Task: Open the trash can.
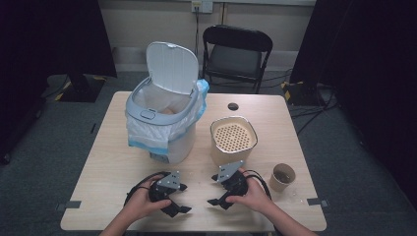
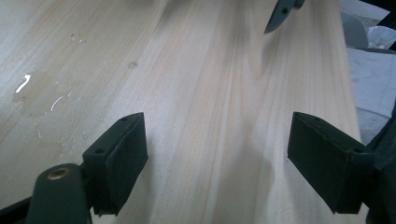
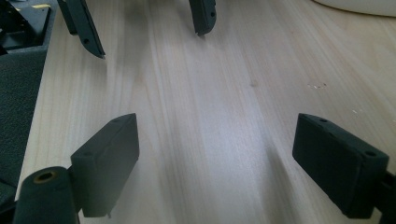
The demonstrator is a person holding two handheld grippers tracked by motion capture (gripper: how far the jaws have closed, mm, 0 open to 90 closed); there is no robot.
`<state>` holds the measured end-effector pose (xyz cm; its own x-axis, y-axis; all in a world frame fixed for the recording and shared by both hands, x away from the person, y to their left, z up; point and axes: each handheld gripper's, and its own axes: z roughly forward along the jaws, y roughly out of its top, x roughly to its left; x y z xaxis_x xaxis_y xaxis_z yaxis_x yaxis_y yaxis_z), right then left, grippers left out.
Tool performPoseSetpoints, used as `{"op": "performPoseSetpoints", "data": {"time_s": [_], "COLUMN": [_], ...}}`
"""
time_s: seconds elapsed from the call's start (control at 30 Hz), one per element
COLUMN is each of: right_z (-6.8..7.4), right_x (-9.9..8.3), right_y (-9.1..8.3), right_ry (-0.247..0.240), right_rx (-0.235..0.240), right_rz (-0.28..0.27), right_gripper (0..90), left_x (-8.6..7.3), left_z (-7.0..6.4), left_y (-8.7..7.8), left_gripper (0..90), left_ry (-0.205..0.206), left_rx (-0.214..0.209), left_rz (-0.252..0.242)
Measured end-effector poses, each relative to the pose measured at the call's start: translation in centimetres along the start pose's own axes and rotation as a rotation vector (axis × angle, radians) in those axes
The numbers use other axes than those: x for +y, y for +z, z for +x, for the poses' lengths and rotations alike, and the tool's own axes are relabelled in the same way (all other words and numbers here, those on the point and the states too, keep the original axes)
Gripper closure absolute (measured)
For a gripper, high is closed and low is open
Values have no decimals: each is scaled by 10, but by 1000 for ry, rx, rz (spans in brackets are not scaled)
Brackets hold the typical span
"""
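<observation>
My left gripper (image 1: 183,198) rests low on the wooden table (image 1: 105,162) near its front edge, held by a hand, jaws wide open and empty. My right gripper (image 1: 214,190) sits beside it to the right, also open with nothing between its jaws. The two face each other across a small gap. In the left gripper view my left gripper (image 2: 217,158) has bare wood between its pads (image 2: 123,156). In the right gripper view my right gripper (image 3: 217,161) points at the other gripper's jaw tips (image 3: 203,16) farther off.
A grey lidded bin (image 1: 162,115) with a white liner stands at the back left, its lid up. A cream container with a perforated top (image 1: 233,139) sits right of centre. A small paper cup (image 1: 282,177) stands at the right. A black chair (image 1: 236,54) is behind the table.
</observation>
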<state>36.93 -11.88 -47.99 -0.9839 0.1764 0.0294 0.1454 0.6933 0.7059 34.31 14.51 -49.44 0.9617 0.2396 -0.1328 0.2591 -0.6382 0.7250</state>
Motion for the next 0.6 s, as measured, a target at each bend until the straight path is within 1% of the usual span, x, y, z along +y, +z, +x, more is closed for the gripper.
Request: {"op": "performPoseSetpoints", "data": {"time_s": [0.03,0.13,0.2,0.23,0.3,0.33,0.37,0.4,0.47,0.53,0.6], "right_z": [0,-1,-2,-2,-2,-2,-2,-2,-2,-2,-2], "right_x": [0,0,-1,-2,-2,-3,-3,-3,-4,-4,-5], "right_y": [-1,-5,-7,-8,-9,-10,-11,-14,-15,-17,-19], "right_ry": [4,4,5,10,10,16,10,15,13,13,14], "right_rx": [-1,-4,-5,-4,-4,-2,-3,-4,-3,-4,-8], "right_rz": [-3,-6,-10,-10,-11,-9,-9,-11,-12,-14,-11], "right_gripper": [144,144,144,144,144,144,144,144,144,144,144], "left_x": [-1,-1,-1,-2,-4,-5,-6,-6,-7,-7,-7], "left_z": [0,0,0,1,1,0,1,0,0,0,-1], "left_y": [0,0,0,1,1,1,0,1,1,1,1], "left_gripper": [194,193,192,191,191,191,191,189,187,186,181], "left_ry": [10,18,27,36,35,34,49,55,60,73,70], "left_rx": [-2,-1,9,7,7,7,8,8,9,15,12], "left_rz": [0,2,3,-8,-28,-27,-31,-36,-32,-31,-28]}}
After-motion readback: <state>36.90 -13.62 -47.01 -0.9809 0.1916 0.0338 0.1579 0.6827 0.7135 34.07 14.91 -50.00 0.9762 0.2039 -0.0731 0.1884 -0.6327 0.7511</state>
